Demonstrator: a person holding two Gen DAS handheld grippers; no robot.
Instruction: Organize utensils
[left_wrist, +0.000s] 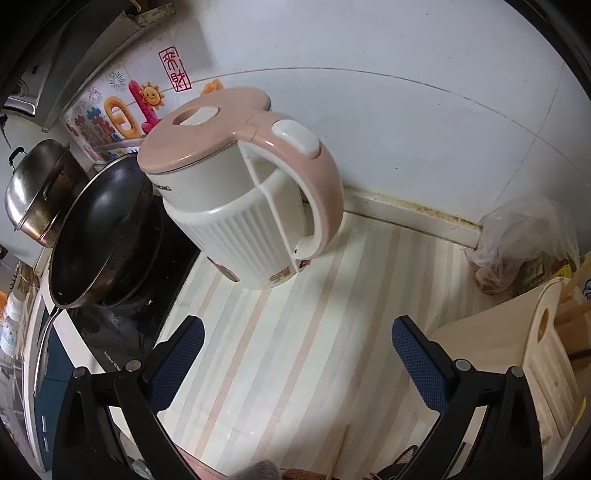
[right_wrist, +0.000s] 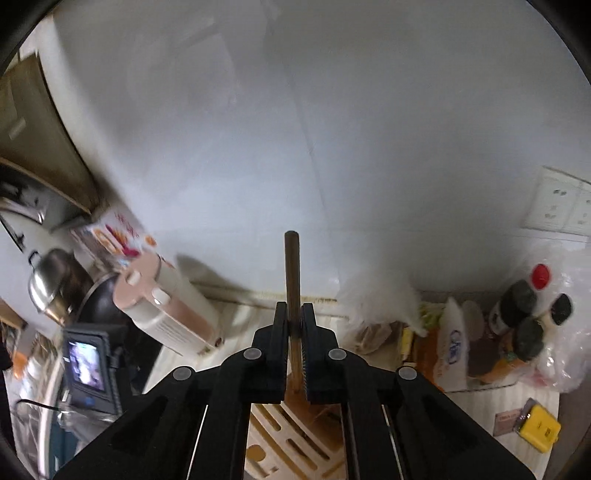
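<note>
My right gripper (right_wrist: 294, 309) is shut on a brown wooden utensil handle (right_wrist: 291, 266) that sticks up and forward past the fingertips. Right below it stands a cream slotted utensil holder (right_wrist: 275, 435). The handle's lower end is hidden behind the fingers. In the left wrist view the same holder (left_wrist: 546, 354) sits at the right edge with wooden sticks (left_wrist: 574, 312) in it. My left gripper (left_wrist: 298, 325) is open over the striped counter mat (left_wrist: 295, 295), with nothing between its blue pads (left_wrist: 417, 362). A thin wooden stick (left_wrist: 340, 452) lies near the bottom edge.
A pink and white electric kettle (left_wrist: 240, 184) stands at the back of the mat beside a dark wok (left_wrist: 99, 236) and a steel pot (left_wrist: 37, 188). A plastic bag (left_wrist: 524, 240) sits against the wall. Bottles (right_wrist: 524, 317) and a yellow box (right_wrist: 539, 428) crowd the right.
</note>
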